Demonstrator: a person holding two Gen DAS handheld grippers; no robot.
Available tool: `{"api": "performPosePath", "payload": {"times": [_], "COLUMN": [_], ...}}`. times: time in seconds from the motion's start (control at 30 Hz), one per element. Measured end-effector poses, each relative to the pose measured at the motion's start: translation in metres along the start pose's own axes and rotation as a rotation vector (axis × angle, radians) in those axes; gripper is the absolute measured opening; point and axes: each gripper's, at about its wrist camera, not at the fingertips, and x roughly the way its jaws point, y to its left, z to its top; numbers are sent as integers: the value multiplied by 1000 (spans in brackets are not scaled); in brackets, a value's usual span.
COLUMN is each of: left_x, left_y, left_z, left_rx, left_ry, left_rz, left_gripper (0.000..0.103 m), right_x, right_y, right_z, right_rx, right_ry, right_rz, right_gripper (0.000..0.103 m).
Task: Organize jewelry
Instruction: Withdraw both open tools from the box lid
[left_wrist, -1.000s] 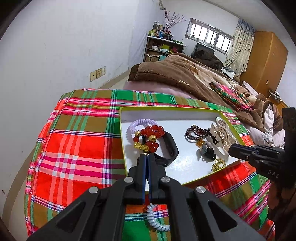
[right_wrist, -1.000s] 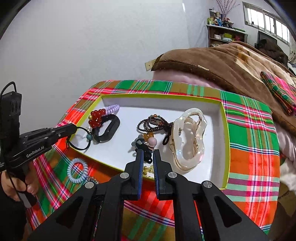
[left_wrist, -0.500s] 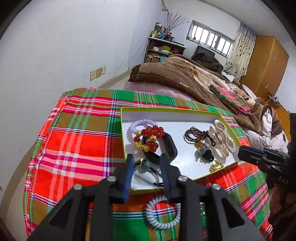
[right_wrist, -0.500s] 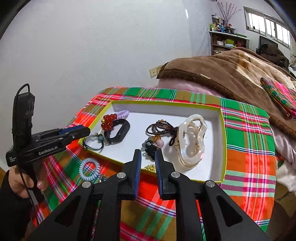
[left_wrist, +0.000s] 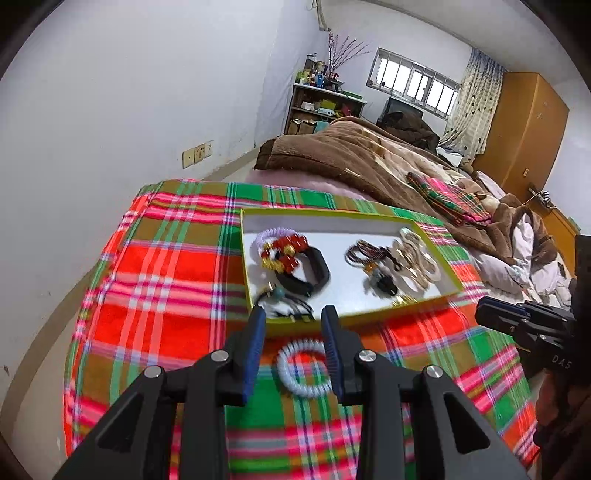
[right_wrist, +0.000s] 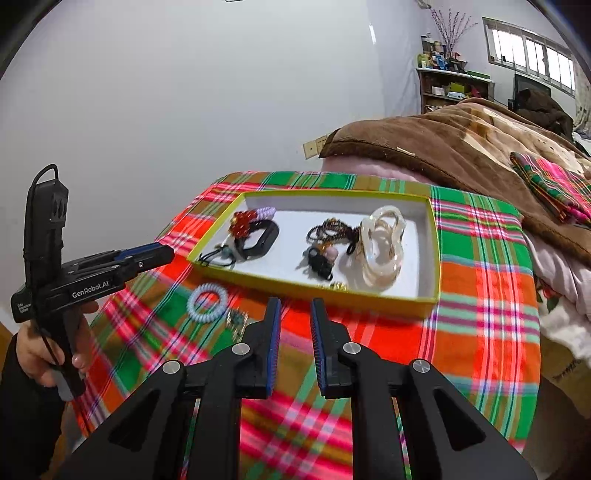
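Note:
A yellow-rimmed white box (left_wrist: 402, 308) (right_wrist: 432, 236) lies on the plaid cloth. It holds a red bead bracelet (left_wrist: 286, 251) (right_wrist: 242, 221), a black band (left_wrist: 308, 271) (right_wrist: 260, 238), a black hair tie with a teal bead (left_wrist: 280, 299) (right_wrist: 218, 256), dark bead strands (left_wrist: 364, 253) and a cream hair claw (left_wrist: 415, 254) (right_wrist: 382, 242). A pale blue spiral hair tie (left_wrist: 304, 367) (right_wrist: 207, 302) lies on the cloth in front of the box, with a small gold-green piece (right_wrist: 236, 319) beside it. My left gripper (left_wrist: 293, 325) is open and empty above the spiral tie. My right gripper (right_wrist: 295, 314) is open and empty, before the box.
The plaid cloth (left_wrist: 173, 280) covers the end of a bed beside a white wall (left_wrist: 110, 110). A brown blanket (left_wrist: 369, 162) and a folded plaid cloth (left_wrist: 450, 199) lie beyond the box. A shelf and a wardrobe stand at the far end.
My left gripper opened, left the black hair tie in the box and drew back over the spiral tie. My right gripper opened a little and pulled back from the box.

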Motion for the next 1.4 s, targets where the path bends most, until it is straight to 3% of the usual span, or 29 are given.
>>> {"api": "performPosePath", "payload": {"times": [0.4,0.77,1.13,1.4], "left_x": [-40,-55,-48,-25], "left_y": [-21,-24,-19,-11], "left_z": [-41,-56,-54,-46], "left_rx": [0,-13,-16,-21], "left_ry": [-9,-18,-3,39], "left_rz": [-16,-8,-5,-14], "left_gripper": [32,32,32,32], "right_x": [-39,-50,-36,-1], "right_y": [38,50,49,55], "right_z": [-41,-50,-49,-40], "right_rx": [-67,-83,-88,-141], "right_ry": [-20,-31,-5,48], "right_rz": [-14,-1,25,20], "right_gripper": [17,17,17,17]}}
